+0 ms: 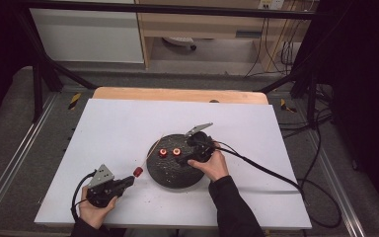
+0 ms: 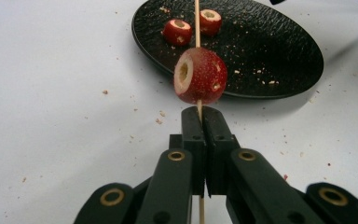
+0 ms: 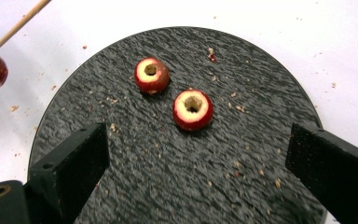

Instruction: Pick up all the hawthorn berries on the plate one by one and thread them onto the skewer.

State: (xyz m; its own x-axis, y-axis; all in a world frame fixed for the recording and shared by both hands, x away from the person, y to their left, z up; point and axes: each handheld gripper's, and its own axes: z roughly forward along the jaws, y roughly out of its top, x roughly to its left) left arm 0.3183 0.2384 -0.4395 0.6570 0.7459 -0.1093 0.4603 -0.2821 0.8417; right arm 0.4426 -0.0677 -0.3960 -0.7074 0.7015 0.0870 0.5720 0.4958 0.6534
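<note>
A thin wooden skewer [image 2: 197, 18] runs through a cored red fruit [image 2: 200, 75]. My left gripper [image 2: 200, 115] is shut on the skewer just below that fruit. In the high view this gripper [image 1: 130, 180] sits near the table's front, with the skewered fruit [image 1: 138, 172] off the plate's left edge. Two more cored red fruits [image 3: 152, 75] [image 3: 192, 109] lie on a round black plate [image 3: 242, 154]. My right gripper [image 3: 198, 158] hovers over the plate, open, with nothing between its fingers; both fruits lie just beyond its tips. From above it [image 1: 181, 159] is over the plate's right half.
The plate [image 1: 170, 175] rests on a white sheet [image 1: 118, 123] covering a wooden table. Crumbs dot the plate and the sheet around it. Cables trail off both grippers, the right one across the sheet to the floor.
</note>
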